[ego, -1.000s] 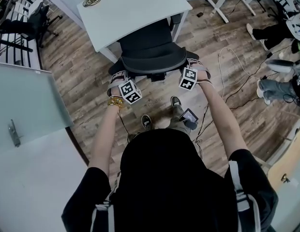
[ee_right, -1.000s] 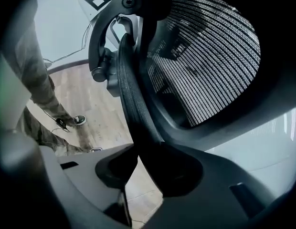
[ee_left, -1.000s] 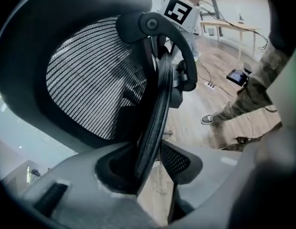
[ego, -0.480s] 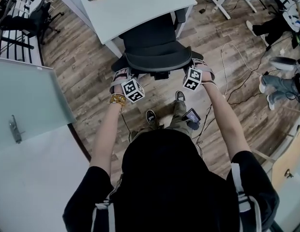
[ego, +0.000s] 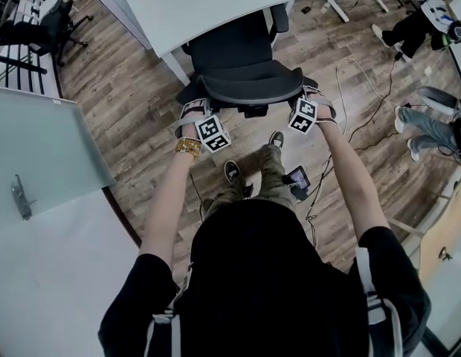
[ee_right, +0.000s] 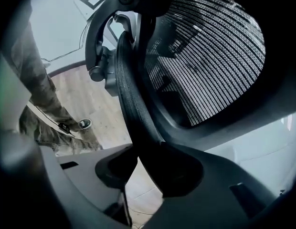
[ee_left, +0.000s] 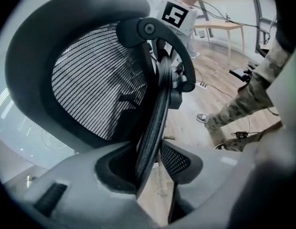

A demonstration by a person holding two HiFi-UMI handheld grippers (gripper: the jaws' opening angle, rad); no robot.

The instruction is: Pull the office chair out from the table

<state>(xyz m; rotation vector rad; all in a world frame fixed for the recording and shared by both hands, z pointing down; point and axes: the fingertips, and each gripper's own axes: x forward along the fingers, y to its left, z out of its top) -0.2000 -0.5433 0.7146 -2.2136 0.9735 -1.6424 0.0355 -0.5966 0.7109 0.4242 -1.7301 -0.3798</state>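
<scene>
Tongs: 2 | left tongs (ego: 192,112) and right tongs (ego: 320,100) each pinching 1 office chair (ego: 242,76) backrest | left's jaws just closing

Bright, even overhead light; only a soft shadow under the office chair (ego: 232,50) on the floor (ego: 134,103). Head view is sharp, bowed at its edges. Both gripper views show black vignetted corners and blurred foreground at bottom.
</scene>
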